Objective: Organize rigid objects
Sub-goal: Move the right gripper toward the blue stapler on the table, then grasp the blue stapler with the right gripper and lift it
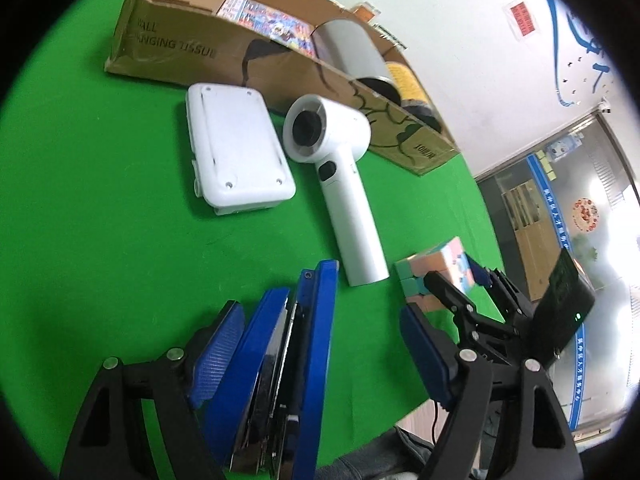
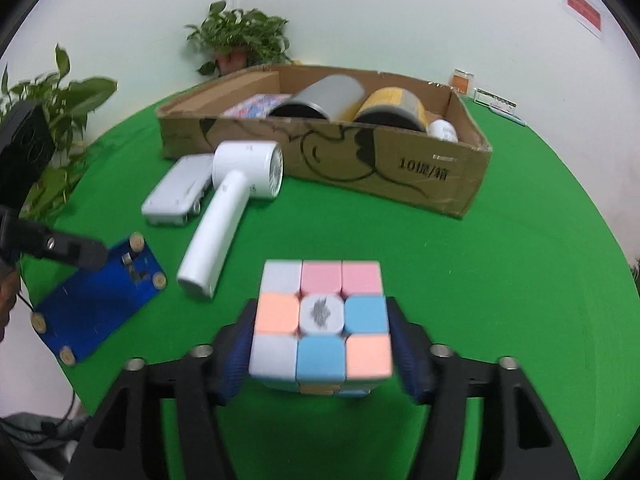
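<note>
A pastel puzzle cube (image 2: 320, 320) stands on the green table (image 2: 500, 280) between the pads of my right gripper (image 2: 320, 308). The jaws sit just off its sides, open. The left wrist view shows the same cube (image 1: 424, 276) with that gripper (image 1: 466, 280) around it. My left gripper (image 1: 320, 312) is open over a blue two-plate device (image 1: 280, 360); the device lies beside the left pad and well clear of the right one. In the right wrist view the blue device (image 2: 100, 300) lies flat under one left finger (image 2: 76, 252). A white handheld fan (image 1: 340, 184) and a white flat case (image 1: 236, 144) lie beyond.
An open cardboard box (image 2: 360, 168) stands at the back, holding a grey can (image 2: 328, 98), a yellow can (image 2: 394, 108), a colourful pack (image 2: 256, 106) and a white round thing (image 2: 442, 130). Potted plants (image 2: 240, 36) stand behind and at the left. The table edge runs close below both grippers.
</note>
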